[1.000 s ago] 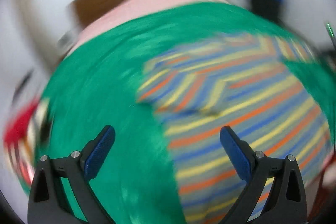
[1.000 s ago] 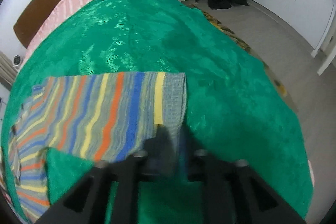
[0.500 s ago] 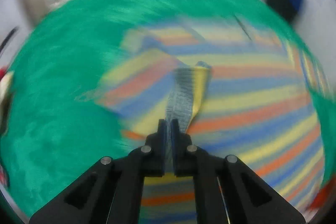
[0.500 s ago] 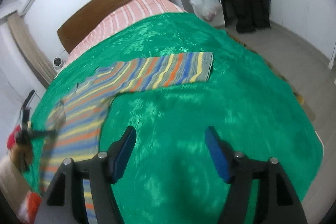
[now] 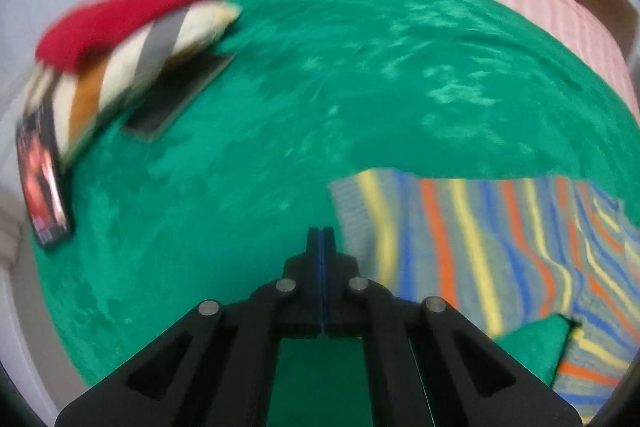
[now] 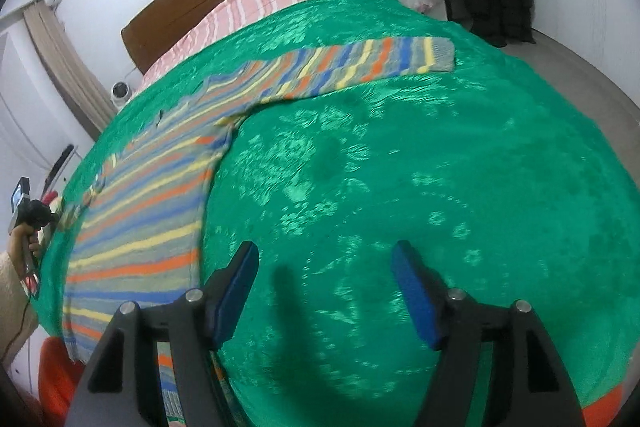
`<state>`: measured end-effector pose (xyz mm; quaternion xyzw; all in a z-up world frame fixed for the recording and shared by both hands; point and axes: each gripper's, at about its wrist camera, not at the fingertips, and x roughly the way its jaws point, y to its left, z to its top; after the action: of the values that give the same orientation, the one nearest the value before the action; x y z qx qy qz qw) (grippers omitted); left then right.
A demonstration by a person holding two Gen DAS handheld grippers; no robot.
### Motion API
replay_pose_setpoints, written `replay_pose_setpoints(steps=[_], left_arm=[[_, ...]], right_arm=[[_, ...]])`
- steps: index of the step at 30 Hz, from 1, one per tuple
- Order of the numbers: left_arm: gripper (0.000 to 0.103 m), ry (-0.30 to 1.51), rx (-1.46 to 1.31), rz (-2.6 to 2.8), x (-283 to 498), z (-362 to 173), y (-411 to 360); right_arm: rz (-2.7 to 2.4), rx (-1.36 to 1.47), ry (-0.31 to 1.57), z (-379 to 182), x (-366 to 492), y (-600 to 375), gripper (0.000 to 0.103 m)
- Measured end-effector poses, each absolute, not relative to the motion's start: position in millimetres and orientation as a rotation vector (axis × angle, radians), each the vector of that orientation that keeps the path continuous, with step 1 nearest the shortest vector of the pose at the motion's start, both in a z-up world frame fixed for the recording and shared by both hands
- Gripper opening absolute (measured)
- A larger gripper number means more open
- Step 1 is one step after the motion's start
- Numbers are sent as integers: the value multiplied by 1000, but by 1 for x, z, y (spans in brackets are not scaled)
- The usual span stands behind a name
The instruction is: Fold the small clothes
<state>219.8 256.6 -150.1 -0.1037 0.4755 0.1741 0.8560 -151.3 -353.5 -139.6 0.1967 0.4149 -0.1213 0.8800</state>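
Green blanket (image 5: 320, 99) covers the bed; left gripper (image 5: 321, 239), fingers pressed together on nothing, sweater (image 5: 480, 251) sleeve at 3 o'clock, blurred pillow at 10. Right gripper (image 6: 326, 291), fingers wide, over bare blanket; sweater (image 6: 152, 211) at 9, hem cut off.

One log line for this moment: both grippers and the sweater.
left gripper: shut, empty, beside sleeve cuff | right gripper: open, empty, over blanket | sweater: flat, sleeves spread, unfolded
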Motion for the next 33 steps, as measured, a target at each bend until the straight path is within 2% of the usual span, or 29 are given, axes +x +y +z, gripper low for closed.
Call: replay_pose_setpoints(steps=[5, 7, 8, 9, 10, 11, 12, 14, 16, 17, 18, 20, 23, 33], left_arm=[[0, 1006, -316, 352, 197, -168, 281], [4, 1010, -355, 310, 183, -167, 292], [16, 1015, -373, 279, 177, -166, 296], [41, 1014, -390, 242, 172, -163, 299], [58, 1007, -406, 197, 167, -159, 300], [81, 992, -423, 157, 164, -154, 300], [85, 964, -450, 115, 161, -149, 301], [84, 971, -491, 41, 168, -149, 299], [75, 1022, -490, -15, 185, -156, 288], [62, 1044, -462, -29, 193, -160, 279], [40, 1065, -432, -35, 201, -164, 269], [5, 1097, -339, -11, 212, -171, 249], [4, 1071, -102, 191, 212, -167, 228], [6, 1075, -125, 282, 207, -174, 245]], right_arm=[[-260, 403, 876, -141, -151, -352, 69], [-257, 404, 880, -141, -151, -352, 69], [-253, 407, 881, -141, -150, -352, 70], [-252, 410, 881, -140, -150, -352, 71], [-252, 411, 881, -140, -150, -352, 72], [-254, 411, 880, -139, -150, -352, 73], [-255, 412, 880, -139, -149, -351, 75], [-258, 406, 885, -139, -147, -350, 76], [-264, 390, 892, -139, -143, -346, 77], [-266, 389, 894, -139, -143, -346, 77], [-268, 389, 895, -138, -143, -344, 77], [-270, 384, 894, -137, -144, -341, 77], [-278, 369, 903, -137, -146, -337, 77], [-279, 369, 904, -138, -151, -338, 77]])
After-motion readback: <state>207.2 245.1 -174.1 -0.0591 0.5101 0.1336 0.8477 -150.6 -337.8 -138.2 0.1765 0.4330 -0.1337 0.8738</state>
